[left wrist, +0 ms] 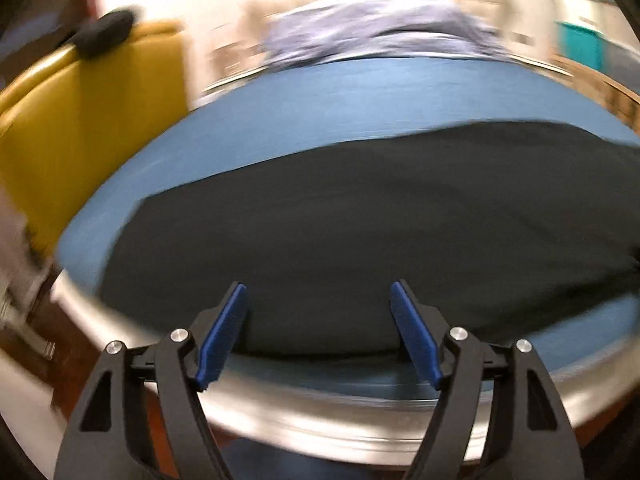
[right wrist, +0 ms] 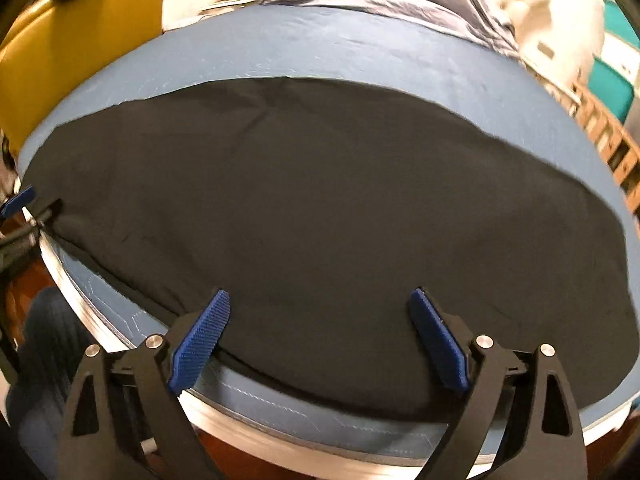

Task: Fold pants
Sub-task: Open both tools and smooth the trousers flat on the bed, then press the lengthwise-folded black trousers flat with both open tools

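Black pants [right wrist: 320,208] spread flat on blue table cover [right wrist: 360,40], left gripper [left wrist: 318,294] jaws apart at near hem — holding nothing, right gripper [right wrist: 320,304] likewise spread wide, yellow chair [left wrist: 88,112] behind — left view blurred.

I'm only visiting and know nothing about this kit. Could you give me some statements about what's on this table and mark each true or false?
1. The pants are black. True.
2. They lie on a red cloth. False: the cloth is blue.
3. The right tool is shut on the pants. False: it is open and holds nothing.
4. The left tool is open. True.
5. A yellow seat stands beyond the table. True.
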Tool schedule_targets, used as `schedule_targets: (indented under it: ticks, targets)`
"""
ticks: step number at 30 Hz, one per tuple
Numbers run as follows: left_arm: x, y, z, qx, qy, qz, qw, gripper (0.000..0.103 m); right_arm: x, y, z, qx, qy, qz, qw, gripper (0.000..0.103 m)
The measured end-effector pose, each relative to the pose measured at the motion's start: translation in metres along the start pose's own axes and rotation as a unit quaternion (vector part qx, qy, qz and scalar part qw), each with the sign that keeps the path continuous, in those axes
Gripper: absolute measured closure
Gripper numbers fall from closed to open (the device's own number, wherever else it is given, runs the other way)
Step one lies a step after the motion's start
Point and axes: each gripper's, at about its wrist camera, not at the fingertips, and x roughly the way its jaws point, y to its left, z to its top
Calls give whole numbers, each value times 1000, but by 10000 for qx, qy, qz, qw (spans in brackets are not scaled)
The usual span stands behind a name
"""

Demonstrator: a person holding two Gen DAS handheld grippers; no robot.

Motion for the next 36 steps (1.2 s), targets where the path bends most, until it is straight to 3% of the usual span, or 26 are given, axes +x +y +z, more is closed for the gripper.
schedule_targets:
  ticks: [2, 4, 7, 9, 11, 13, 14, 16, 17, 19, 20, 21, 23, 26, 29, 33, 36]
  targets:
    - [4, 27, 4, -276, 38, 86, 9996, 30, 1, 1, 1, -35, 15, -47, 10000, 14]
    - [5, 39, 17, -253, -71, 15, 9997, 30, 1, 1, 1, -14, 48, -76, 10000, 14]
    - [5, 32, 42, -88, -233, -364, 9990, 31, -2, 6, -1, 64, 108, -132, 9998, 14]
    - [11, 14, 66, 23, -301, -749, 9967, 37, -3, 6, -5, 89, 113, -153, 9998, 14]
    - [24, -14, 88, 235, -235, -1273, 9913, 37, -3, 7, -5, 107, 115, -156, 9998, 14]
    - [44, -45, 106, 364, 87, -2044, 9782, 37, -2, 6, -4, 109, 144, -152, 9997, 13]
    - [52, -54, 108, 436, 219, -2127, 9759, 37, -2, 5, -2, 105, 162, -152, 9997, 13]
    - [79, -69, 116, 714, 519, -1903, 9777, 37, -2, 4, 0, 95, 208, -135, 9996, 13]
    - [96, -68, 120, 753, 677, -1497, 9835, 37, -2, 4, 1, 80, 228, -138, 9996, 13]
    - [112, -44, 125, 316, 767, -1141, 9900, 35, -5, 5, 4, 48, 308, -227, 9993, 13]
    - [117, -25, 128, 22, 873, -718, 9936, 38, -7, 6, 7, 5, 313, -334, 9990, 13]
    - [116, -9, 129, -198, 871, -561, 9944, 41, -10, 8, 13, -76, 252, -492, 9984, 13]
    - [101, 8, 126, -388, 715, -700, 9942, 42, -13, 11, 26, -80, 95, -560, 9984, 13]
    - [66, 14, 109, -298, 485, -952, 9938, 40, -8, 19, 54, -6, -58, -524, 9986, 13]
    - [55, 16, 87, -564, 660, -1286, 9879, 40, 2, 31, 75, -38, -128, -557, 9984, 13]
    - [45, 4, 53, -395, 818, -1391, 9861, 40, 17, 51, 97, 0, -144, -514, 9986, 13]
    - [49, -7, 48, -101, 823, -1211, 9892, 35, 28, 59, 104, 21, -123, -479, 9988, 13]
